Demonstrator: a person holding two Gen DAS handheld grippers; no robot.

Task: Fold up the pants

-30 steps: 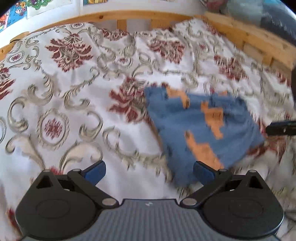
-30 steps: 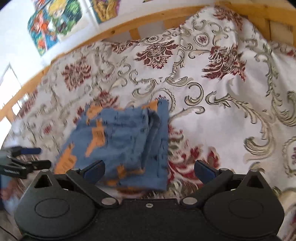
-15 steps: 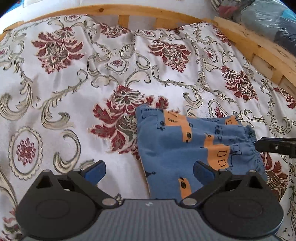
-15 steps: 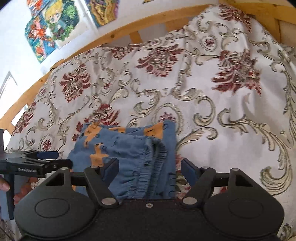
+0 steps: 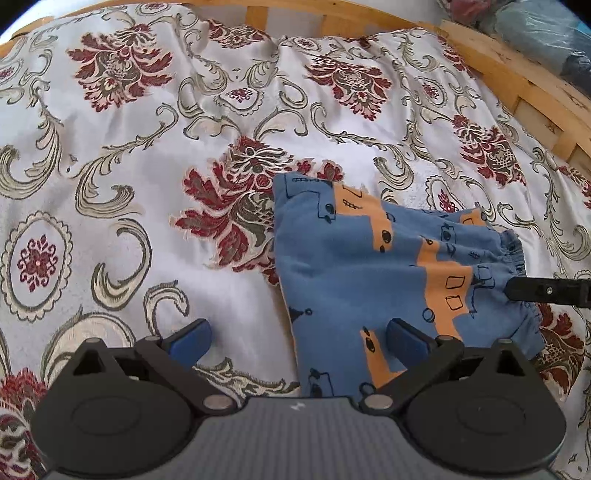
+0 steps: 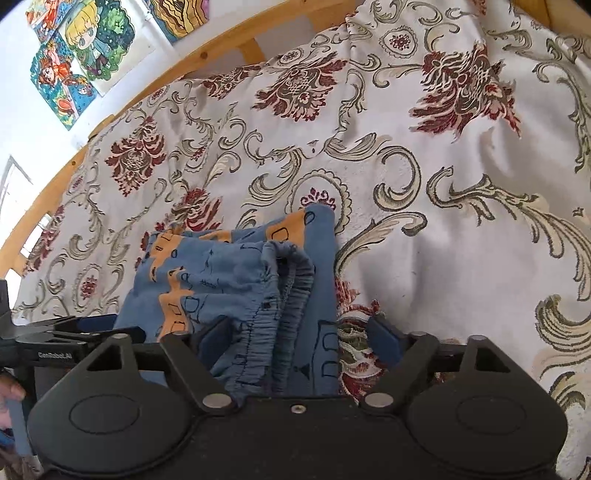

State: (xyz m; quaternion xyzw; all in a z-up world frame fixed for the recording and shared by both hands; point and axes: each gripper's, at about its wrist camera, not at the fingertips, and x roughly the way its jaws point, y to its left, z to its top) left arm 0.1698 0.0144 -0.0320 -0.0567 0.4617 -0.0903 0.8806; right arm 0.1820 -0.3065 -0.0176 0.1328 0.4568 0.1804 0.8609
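Note:
Small blue pants (image 5: 354, 266) with orange vehicle prints lie folded on the bedspread. In the left wrist view, my left gripper (image 5: 295, 338) is open low over their near left corner, its right finger over the cloth and its left finger over bare bedspread. The right gripper (image 5: 514, 290) reaches in from the right at the gathered waistband. In the right wrist view the pants (image 6: 221, 273) lie close in front, and my right gripper (image 6: 299, 338) is open with the elastic waistband (image 6: 284, 314) lying between its fingers. The left gripper (image 6: 110, 326) shows at the far left.
The white bedspread (image 5: 129, 221) with red and beige ornaments covers the whole bed. A wooden bed rail (image 5: 517, 70) runs along the back and right. Bundled textiles (image 5: 546, 29) lie beyond the rail. Posters (image 6: 81, 59) hang on the wall. Part of a hand (image 6: 9, 391) shows at lower left.
Both grippers have come closer to the pants. The right gripper's fingers have narrowed from a second ago, and the waistband now lies between them. The pants stay flat on the bed.

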